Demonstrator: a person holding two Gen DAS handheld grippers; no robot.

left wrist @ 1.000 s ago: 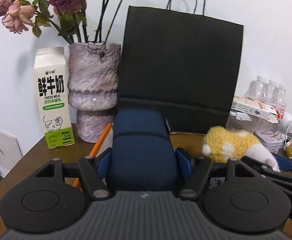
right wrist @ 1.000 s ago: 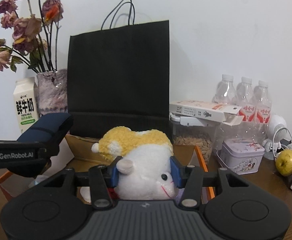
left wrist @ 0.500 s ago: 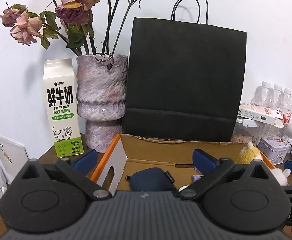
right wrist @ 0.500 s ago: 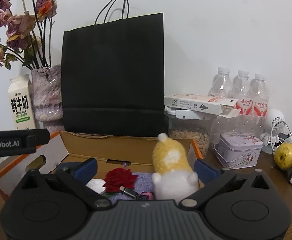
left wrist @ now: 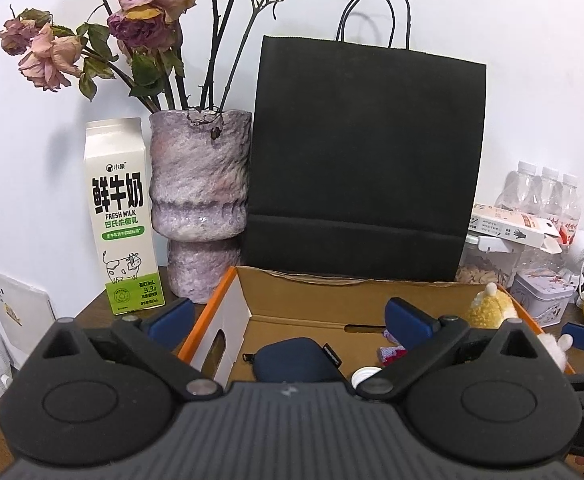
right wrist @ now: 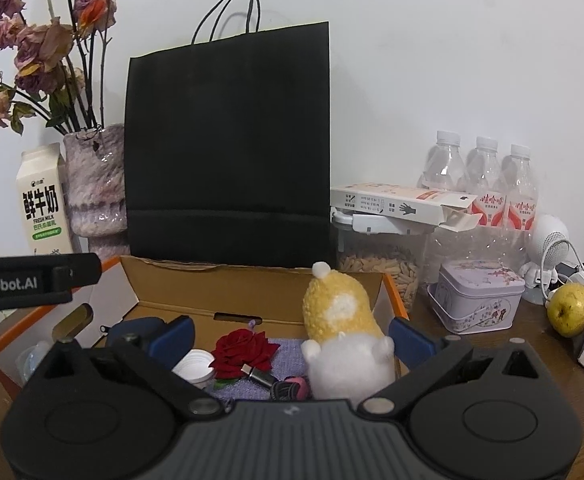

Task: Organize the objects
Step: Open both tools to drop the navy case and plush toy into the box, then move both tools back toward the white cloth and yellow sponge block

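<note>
An open cardboard box (left wrist: 312,300) with orange edges sits on the wooden table; it also shows in the right wrist view (right wrist: 219,288). A navy pouch (left wrist: 296,360) lies inside it on the left, also seen in the right wrist view (right wrist: 131,328). A yellow and white plush toy (right wrist: 344,332) stands inside it on the right, also seen in the left wrist view (left wrist: 492,310). A red rose (right wrist: 243,350), a white cap (right wrist: 193,368) and small items lie between them. My left gripper (left wrist: 289,318) is open and empty above the pouch. My right gripper (right wrist: 289,336) is open and empty, its pads either side of the plush.
Behind the box stand a black paper bag (left wrist: 364,160), a purple vase of dried roses (left wrist: 197,208) and a milk carton (left wrist: 119,216). At the right are a jar of seeds (right wrist: 380,264), water bottles (right wrist: 484,184), a lilac tin (right wrist: 476,296) and a yellow-green apple (right wrist: 570,308).
Both grippers opened and drew back. The left one let the navy pouch go into the box; the right one let the plush go, and it now stands in the box.
</note>
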